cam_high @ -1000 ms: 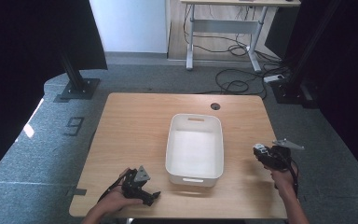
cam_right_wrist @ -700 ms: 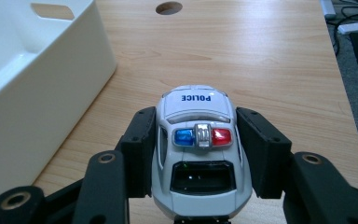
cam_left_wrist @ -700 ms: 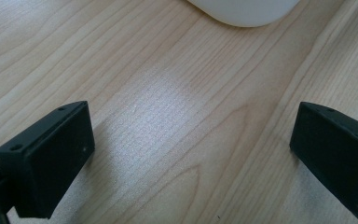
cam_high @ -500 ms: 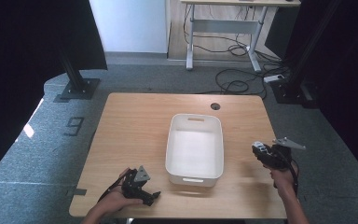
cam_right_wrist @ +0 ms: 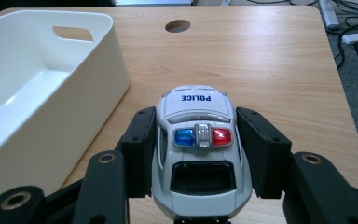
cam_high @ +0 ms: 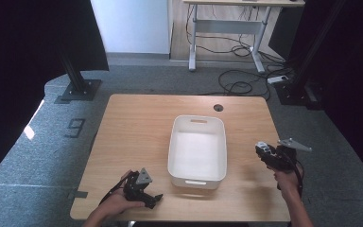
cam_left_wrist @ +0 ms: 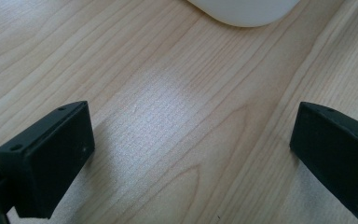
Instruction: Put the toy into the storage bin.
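Note:
A white toy police car (cam_right_wrist: 198,149) with a blue and red light bar sits between the jaws of my right gripper (cam_right_wrist: 196,151), whose pads press on both its sides. In the high view that right gripper (cam_high: 264,152) hovers over the table to the right of the white bin (cam_high: 197,176), the toy car (cam_high: 262,149) at its tip. My left gripper (cam_high: 152,199) rests low on the wood near the front edge, left of the bin. Its black jaws stand wide apart over bare wood in the left gripper view (cam_left_wrist: 191,140), nothing between them.
The white bin (cam_right_wrist: 37,93) is empty, with handle slots at both ends. A round cable hole (cam_high: 218,108) lies in the table's (cam_high: 132,127) far right part. Beyond the table stand a desk frame, cables on the floor and black stand bases.

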Demonstrator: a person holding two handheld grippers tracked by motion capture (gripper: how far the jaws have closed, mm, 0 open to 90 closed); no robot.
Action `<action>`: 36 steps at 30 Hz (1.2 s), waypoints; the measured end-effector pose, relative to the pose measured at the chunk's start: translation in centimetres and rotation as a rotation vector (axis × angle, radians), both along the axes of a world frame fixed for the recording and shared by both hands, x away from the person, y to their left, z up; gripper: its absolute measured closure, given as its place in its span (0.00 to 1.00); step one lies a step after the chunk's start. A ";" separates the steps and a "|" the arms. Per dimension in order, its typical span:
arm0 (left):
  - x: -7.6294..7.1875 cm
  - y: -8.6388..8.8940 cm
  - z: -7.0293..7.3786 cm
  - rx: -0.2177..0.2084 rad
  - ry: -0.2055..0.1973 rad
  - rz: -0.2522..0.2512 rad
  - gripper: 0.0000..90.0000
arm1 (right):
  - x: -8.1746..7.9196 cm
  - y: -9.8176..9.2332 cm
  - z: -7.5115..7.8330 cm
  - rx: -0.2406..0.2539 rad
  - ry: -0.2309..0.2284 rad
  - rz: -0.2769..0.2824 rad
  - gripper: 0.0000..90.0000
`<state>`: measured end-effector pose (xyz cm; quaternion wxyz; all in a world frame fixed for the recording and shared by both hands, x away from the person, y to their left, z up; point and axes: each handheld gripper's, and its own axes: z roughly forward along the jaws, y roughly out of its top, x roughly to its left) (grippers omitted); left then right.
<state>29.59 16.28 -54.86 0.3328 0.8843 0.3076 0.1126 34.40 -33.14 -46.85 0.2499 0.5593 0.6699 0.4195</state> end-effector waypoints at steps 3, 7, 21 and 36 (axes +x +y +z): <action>0.0 0.0 0.0 0.000 0.000 0.000 0.00 | 0.0 0.1 0.1 0.002 -0.002 0.003 0.56; 0.0 0.0 0.0 0.000 0.000 0.000 0.00 | -0.1 0.3 0.4 0.006 -0.010 0.008 0.56; 0.0 0.0 0.0 0.000 0.000 0.000 0.00 | -0.3 1.2 1.3 0.017 -0.031 0.023 0.56; 0.0 0.0 0.0 0.000 0.000 0.000 0.00 | -0.4 2.3 2.0 0.023 -0.047 0.042 0.56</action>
